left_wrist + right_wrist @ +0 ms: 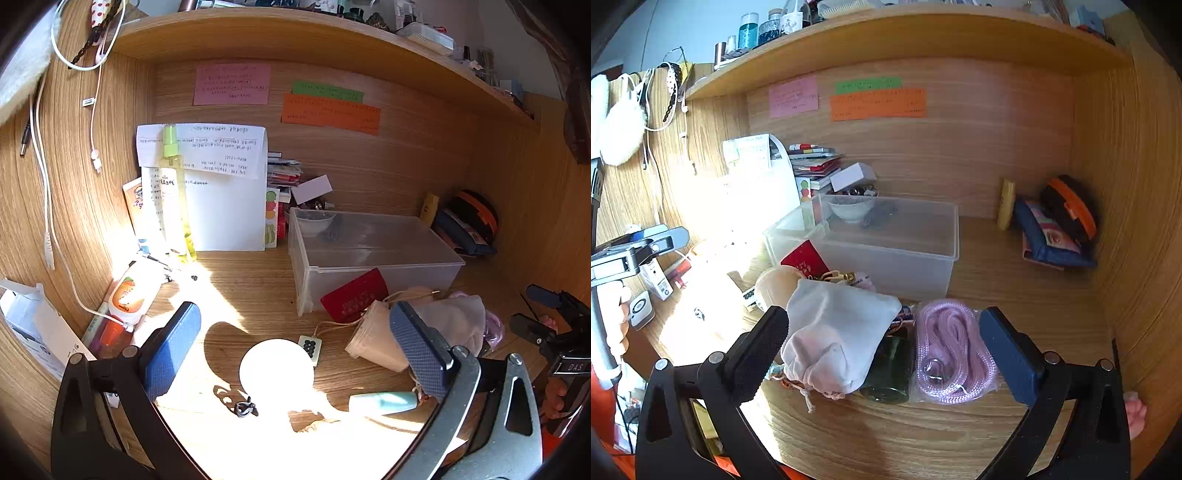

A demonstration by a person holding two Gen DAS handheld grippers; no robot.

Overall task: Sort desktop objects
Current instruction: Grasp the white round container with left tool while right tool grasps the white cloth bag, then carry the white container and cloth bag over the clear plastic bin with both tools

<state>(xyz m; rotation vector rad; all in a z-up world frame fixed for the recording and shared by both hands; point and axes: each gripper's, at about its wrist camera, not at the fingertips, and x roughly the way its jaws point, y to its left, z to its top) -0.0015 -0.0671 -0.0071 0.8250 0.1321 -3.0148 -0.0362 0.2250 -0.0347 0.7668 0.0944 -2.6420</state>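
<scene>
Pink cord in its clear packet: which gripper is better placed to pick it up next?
Right, probably. The right gripper is open with the pink cord lying between its fingers, beside the white pouch. The open left gripper hangs over the round white disc, farther away.

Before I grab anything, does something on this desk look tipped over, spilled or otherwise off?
Nothing spilled or broken. The clear plastic bin holds only a small white bowl, while the white drawstring pouch, bagged pink cord and red card leaning on the bin lie heaped in front.
</scene>
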